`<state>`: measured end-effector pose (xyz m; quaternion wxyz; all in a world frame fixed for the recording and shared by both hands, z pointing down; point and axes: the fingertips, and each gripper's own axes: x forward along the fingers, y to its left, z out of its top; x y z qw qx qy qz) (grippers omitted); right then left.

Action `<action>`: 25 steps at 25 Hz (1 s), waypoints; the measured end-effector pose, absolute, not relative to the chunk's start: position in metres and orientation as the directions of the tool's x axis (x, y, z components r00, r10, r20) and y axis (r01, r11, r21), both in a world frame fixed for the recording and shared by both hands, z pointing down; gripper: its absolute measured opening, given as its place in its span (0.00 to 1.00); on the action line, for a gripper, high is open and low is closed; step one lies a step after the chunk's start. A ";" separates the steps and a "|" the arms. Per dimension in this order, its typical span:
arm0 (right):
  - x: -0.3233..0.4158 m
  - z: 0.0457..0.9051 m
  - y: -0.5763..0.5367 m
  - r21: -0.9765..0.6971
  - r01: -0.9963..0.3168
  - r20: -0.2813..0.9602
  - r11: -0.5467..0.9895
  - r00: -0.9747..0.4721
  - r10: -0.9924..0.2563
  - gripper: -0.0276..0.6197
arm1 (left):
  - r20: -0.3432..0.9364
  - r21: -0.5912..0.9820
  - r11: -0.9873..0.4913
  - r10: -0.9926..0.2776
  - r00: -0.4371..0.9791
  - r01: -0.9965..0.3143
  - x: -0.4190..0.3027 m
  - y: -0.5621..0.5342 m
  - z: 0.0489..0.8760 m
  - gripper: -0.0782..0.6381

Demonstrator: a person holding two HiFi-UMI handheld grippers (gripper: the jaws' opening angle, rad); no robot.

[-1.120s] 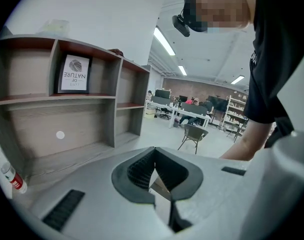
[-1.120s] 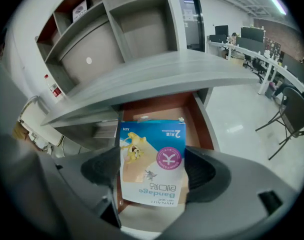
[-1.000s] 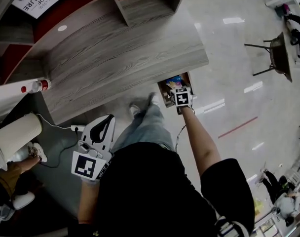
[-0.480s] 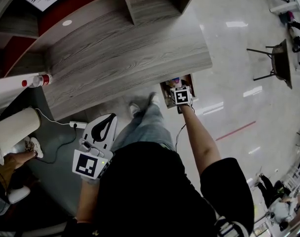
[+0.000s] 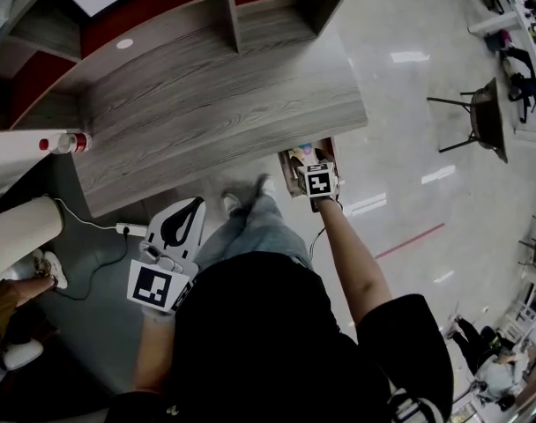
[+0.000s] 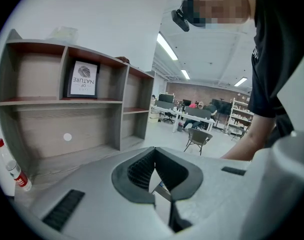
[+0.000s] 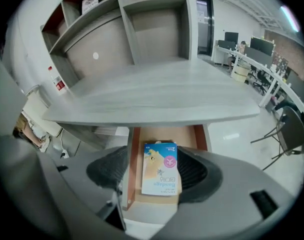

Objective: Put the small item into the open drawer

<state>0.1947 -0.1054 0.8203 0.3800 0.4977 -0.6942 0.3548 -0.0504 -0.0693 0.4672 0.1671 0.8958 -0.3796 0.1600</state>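
Drawer (image 7: 164,135) rear hidden under desktop (image 7: 152,99) (blue box (image 7: 160,169) inside, fully visible).

Black T-shirt (image 5: 277,342), grey jeans (image 5: 250,236)

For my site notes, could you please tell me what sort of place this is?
Probably an open-plan office: rows of desks in the background, a chair on a shiny floor, and a wooden counter with shelves.

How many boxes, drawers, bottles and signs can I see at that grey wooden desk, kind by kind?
blue-and-white cardboard box: 1
open wooden drawer: 1
clear plastic bottle with red cap: 1
dark-framed white sign: 1
Total: 4
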 end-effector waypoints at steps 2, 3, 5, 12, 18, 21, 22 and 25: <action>0.194 0.801 -0.108 -0.092 -0.961 0.871 0.260 -0.204 -0.447 0.47 | 0.400 0.178 -0.652 -0.636 0.660 -0.737 -0.053 -0.070 0.464 0.11; 0.193 0.792 -0.108 -0.082 -0.962 0.866 0.260 -0.198 -0.460 0.42 | 0.394 0.178 -0.650 -0.641 0.659 -0.739 -0.054 -0.070 0.464 0.11; 0.190 0.774 -0.111 -0.071 -0.961 0.853 0.267 -0.197 -0.484 0.36 | 0.380 0.183 -0.644 -0.651 0.657 -0.743 -0.057 -0.071 0.463 0.11; 0.172 0.696 -0.118 -0.049 -0.943 0.765 0.329 -0.247 -0.594 0.10 | 0.340 0.207 -0.616 -0.683 0.647 -0.760 -0.063 -0.072 0.457 0.11; 0.142 0.616 -0.124 -0.070 -0.913 0.665 0.401 -0.343 -0.664 0.06 | 0.301 0.218 -0.596 -0.712 0.634 -0.773 -0.072 -0.073 0.449 0.11; 0.125 0.574 -0.126 -0.069 -0.892 0.608 0.447 -0.393 -0.690 0.06 | 0.284 0.209 -0.595 -0.723 0.630 -0.776 -0.075 -0.074 0.443 0.11; 0.120 0.560 -0.127 -0.066 -0.884 0.589 0.462 -0.408 -0.698 0.06 | 0.279 0.207 -0.592 -0.727 0.628 -0.778 -0.077 -0.074 0.440 0.11; 0.104 0.520 -0.127 -0.050 -0.860 0.529 0.508 -0.454 -0.717 0.06 | 0.262 0.208 -0.583 -0.741 0.619 -0.786 -0.081 -0.074 0.430 0.11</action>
